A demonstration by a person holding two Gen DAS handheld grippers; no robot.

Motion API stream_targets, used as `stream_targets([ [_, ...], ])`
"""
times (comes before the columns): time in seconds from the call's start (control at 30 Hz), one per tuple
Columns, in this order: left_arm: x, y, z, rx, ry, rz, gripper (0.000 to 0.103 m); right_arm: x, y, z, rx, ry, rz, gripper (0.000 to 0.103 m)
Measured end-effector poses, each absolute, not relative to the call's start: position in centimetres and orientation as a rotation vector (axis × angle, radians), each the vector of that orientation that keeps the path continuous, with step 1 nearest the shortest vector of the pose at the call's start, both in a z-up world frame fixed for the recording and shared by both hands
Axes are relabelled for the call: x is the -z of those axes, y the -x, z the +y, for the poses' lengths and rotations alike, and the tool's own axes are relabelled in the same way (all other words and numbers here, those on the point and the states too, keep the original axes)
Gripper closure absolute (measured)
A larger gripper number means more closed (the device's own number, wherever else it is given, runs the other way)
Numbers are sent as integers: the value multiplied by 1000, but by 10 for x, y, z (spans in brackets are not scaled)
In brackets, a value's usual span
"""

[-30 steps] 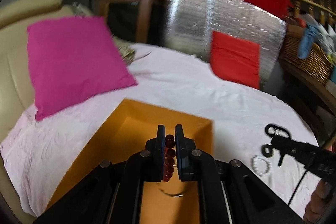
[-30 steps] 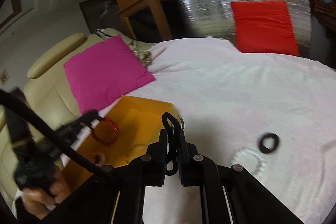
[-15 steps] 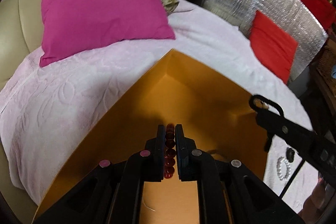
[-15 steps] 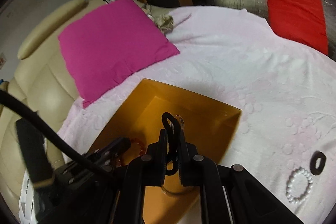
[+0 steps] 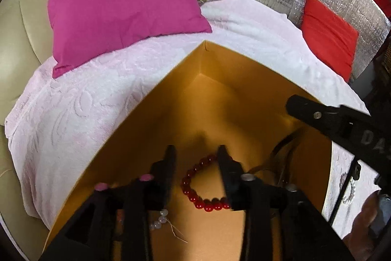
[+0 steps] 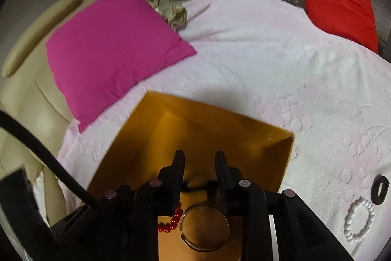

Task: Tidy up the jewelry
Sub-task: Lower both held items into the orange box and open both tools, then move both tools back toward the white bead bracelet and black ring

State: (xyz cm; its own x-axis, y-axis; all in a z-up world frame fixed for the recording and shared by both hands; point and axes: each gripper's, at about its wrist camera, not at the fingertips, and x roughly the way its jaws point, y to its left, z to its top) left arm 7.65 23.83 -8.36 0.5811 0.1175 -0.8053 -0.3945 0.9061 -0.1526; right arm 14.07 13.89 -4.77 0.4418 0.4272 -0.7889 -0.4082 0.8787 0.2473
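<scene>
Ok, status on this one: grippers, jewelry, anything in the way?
Left gripper and right gripper just opened, both empty over orange box. Red bead bracelet dropped inside. Nothing blocking.

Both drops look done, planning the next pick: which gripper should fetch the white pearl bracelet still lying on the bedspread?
Right. In the right wrist view the white pearl bracelet lies just off the right gripper, on the far side from the left gripper, whose open jaws hang over the red bead bracelet inside the orange box.

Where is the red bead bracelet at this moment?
The red bead bracelet lies on the floor of the orange box, between the open fingers of the left gripper, beside a thin metal bangle.
</scene>
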Motion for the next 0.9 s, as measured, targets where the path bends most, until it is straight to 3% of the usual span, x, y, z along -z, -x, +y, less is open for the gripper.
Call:
stream_targets([
  [0.1,75,-73,236,-335,303,866,49,36,-136,124,-517,-72,947,55],
  [0.27,63,-69,231,-376,273,811,37,14,-121,90,-506,-80,868,54],
  [0.4,50,-66,218,-433,229,749,35,-2,-109,51,-459,-74,808,41],
  [0.63,31,-59,171,-459,131,661,30,-12,-85,-40,-329,-58,753,38],
  [0.9,15,-51,81,-423,-93,522,22,21,-57,-135,-174,-139,748,38],
])
